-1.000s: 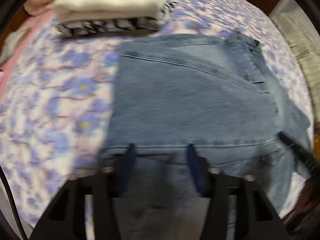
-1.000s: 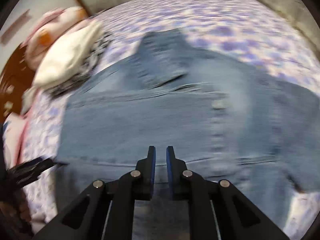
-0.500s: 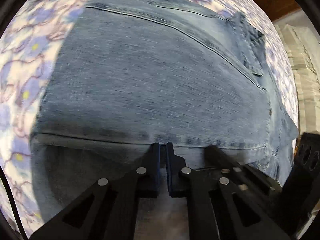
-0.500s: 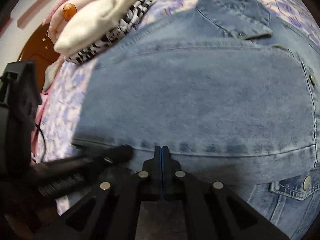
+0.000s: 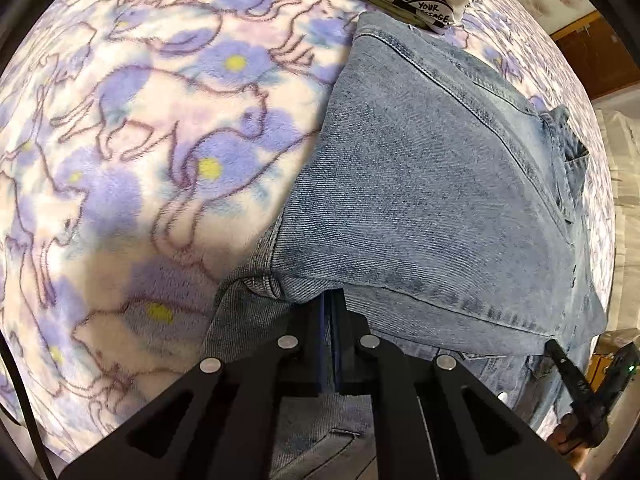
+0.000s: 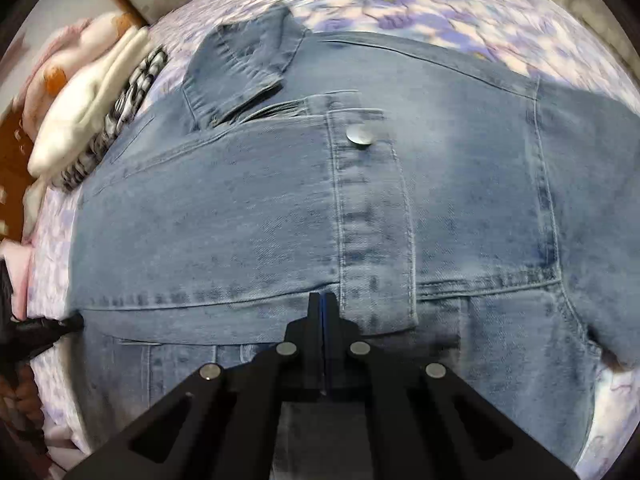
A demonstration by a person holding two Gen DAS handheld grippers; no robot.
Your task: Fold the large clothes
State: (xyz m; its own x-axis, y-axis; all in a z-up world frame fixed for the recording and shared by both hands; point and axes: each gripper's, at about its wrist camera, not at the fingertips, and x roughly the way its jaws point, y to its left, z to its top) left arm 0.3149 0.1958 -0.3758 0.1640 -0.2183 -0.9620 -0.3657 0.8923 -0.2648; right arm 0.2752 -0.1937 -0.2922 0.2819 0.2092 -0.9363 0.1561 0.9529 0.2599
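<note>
Bed (image 5: 120, 152): covered by a fleece blanket with purple flowers. No containers in view.

Denim jacket (image 6: 248, 208): spread on the bed, lower part folded up over itself, metal button (image 6: 359, 135) facing up.

Stack of folded clothes (image 6: 92, 120): at the far edge, just beside the jacket collar.

Left tongs (image 5: 330, 312): closed, pinching the folded hem.

Right tongs (image 6: 322, 312): closed on the same hem.

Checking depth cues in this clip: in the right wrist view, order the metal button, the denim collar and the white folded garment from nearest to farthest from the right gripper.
1. Metal button: just above the right gripper, slightly right.
2. Denim collar: farther up, left of centre.
3. White folded garment: far left, on the bed beyond the jacket's edge.
</note>
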